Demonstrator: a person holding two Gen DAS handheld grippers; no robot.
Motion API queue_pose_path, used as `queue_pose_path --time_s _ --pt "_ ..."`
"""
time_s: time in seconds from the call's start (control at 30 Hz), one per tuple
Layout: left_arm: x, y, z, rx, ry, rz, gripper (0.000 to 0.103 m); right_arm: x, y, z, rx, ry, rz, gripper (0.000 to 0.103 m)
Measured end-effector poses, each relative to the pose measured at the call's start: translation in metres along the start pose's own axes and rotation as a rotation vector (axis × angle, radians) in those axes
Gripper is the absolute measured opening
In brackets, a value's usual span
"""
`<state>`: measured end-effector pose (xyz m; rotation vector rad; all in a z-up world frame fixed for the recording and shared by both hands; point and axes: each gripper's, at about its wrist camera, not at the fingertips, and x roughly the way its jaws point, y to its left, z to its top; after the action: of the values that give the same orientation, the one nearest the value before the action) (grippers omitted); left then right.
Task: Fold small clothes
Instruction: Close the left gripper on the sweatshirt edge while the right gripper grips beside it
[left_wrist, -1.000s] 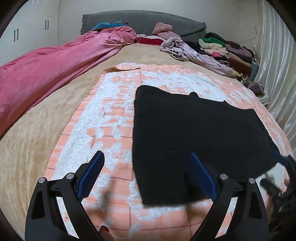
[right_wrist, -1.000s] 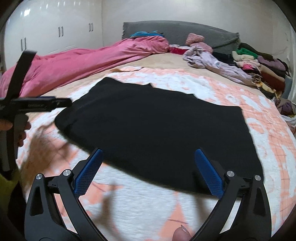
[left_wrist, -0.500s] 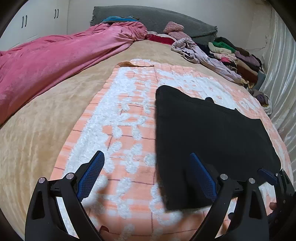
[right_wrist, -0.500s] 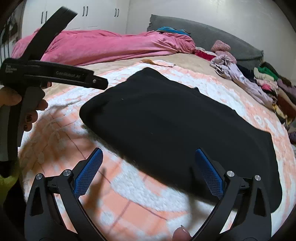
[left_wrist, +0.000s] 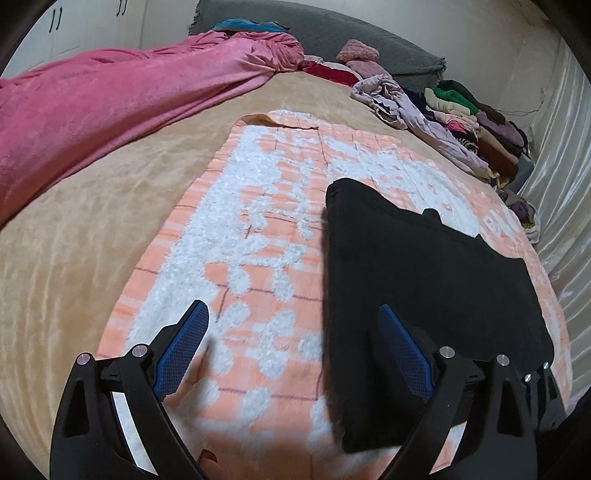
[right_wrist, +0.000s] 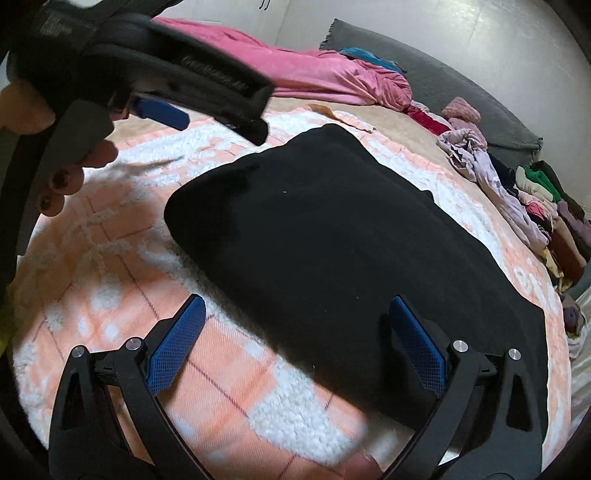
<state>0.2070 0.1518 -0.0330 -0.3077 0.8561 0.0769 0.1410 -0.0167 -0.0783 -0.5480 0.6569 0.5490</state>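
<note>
A black garment (left_wrist: 424, 280) (right_wrist: 343, 258) lies flat on an orange and white blanket (left_wrist: 258, 229) (right_wrist: 110, 266) on the bed. My left gripper (left_wrist: 291, 339) is open above the blanket, its right finger over the garment's near left edge. My right gripper (right_wrist: 295, 332) is open too, hovering over the garment's near edge with nothing between its fingers. In the right wrist view the left gripper's body (right_wrist: 166, 74) and the hand holding it (right_wrist: 62, 166) fill the upper left.
A pink duvet (left_wrist: 110, 96) lies bunched along the left of the bed. A pile of clothes (left_wrist: 469, 118) (right_wrist: 535, 199) sits at the far right beside a grey headboard (left_wrist: 332, 33). A shiny curtain (left_wrist: 561, 177) hangs at the right.
Both grippers have swung left along the garment's near edge. The left gripper has come much closer to the right wrist camera. Both stayed open.
</note>
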Motion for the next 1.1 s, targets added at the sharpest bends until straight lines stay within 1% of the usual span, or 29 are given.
queue_pose_path --time_s 0.07,0.13,0.2,0.33,0.4,0.43,0.53,0.57,0.6,0.63,0.7,0.77,0.8,0.9,0.93,0.97,1.0,1.03,1.1 --pt "0.005 -0.001 0.003 -0.003 0.011 -0.01 0.092 0.004 0.002 0.003 -0.015 0.01 -0.016 0.094" --pt "0.01 -0.002 0.008 -0.007 0.019 -0.039 0.092 0.007 0.004 0.006 -0.025 0.023 -0.028 0.094" --pt "0.015 0.001 0.014 -0.027 0.031 -0.075 0.092 0.01 0.007 0.009 -0.04 0.025 -0.041 0.094" --pt "0.032 0.004 0.025 -0.055 0.06 -0.104 0.092 0.012 0.017 0.015 -0.083 0.014 -0.081 0.093" --pt "0.041 0.006 0.029 -0.07 0.072 -0.12 0.092 0.012 0.021 0.017 -0.109 0.001 -0.095 0.087" --pt "0.048 0.006 0.032 -0.07 0.077 -0.116 0.092 0.012 0.024 0.017 -0.123 -0.005 -0.098 0.084" --pt "0.063 0.003 0.04 -0.06 0.097 -0.116 0.091 0.01 0.03 0.018 -0.155 -0.028 -0.103 0.069" --pt "0.066 0.002 0.043 -0.063 0.104 -0.135 0.09 0.009 0.032 0.018 -0.164 -0.039 -0.104 0.056" --pt "0.069 0.002 0.044 -0.068 0.109 -0.148 0.088 0.008 0.033 0.018 -0.171 -0.045 -0.104 0.046" --pt "0.071 0.001 0.045 -0.07 0.116 -0.161 0.087 0.008 0.034 0.018 -0.174 -0.049 -0.103 0.041" --pt "0.073 -0.001 0.046 -0.064 0.12 -0.171 0.085 0.005 0.036 0.017 -0.176 -0.066 -0.094 0.023" --pt "0.076 -0.003 0.046 -0.073 0.126 -0.191 0.08 0.001 0.036 0.017 -0.17 -0.086 -0.092 0.013" --pt "0.078 -0.003 0.045 -0.085 0.133 -0.21 0.078 -0.004 0.034 0.017 -0.158 -0.103 -0.09 0.011" --pt "0.079 -0.004 0.043 -0.095 0.143 -0.234 0.071 -0.009 0.023 0.019 -0.111 -0.135 -0.072 0.008" --pt "0.079 -0.004 0.043 -0.1 0.147 -0.247 0.067 -0.012 0.018 0.02 -0.083 -0.148 -0.058 0.008" --pt "0.079 -0.004 0.042 -0.108 0.153 -0.262 0.065 -0.014 0.014 0.02 -0.061 -0.155 -0.042 0.007" --pt "0.08 -0.004 0.041 -0.118 0.159 -0.278 0.059 -0.015 0.01 0.021 -0.045 -0.157 -0.032 0.007" --pt "0.081 -0.006 0.04 -0.123 0.169 -0.297 0.056 -0.017 0.005 0.021 -0.019 -0.163 -0.017 0.007" --pt "0.081 -0.012 0.038 -0.11 0.179 -0.307 0.053 -0.018 -0.001 0.022 0.011 -0.168 0.002 0.006"
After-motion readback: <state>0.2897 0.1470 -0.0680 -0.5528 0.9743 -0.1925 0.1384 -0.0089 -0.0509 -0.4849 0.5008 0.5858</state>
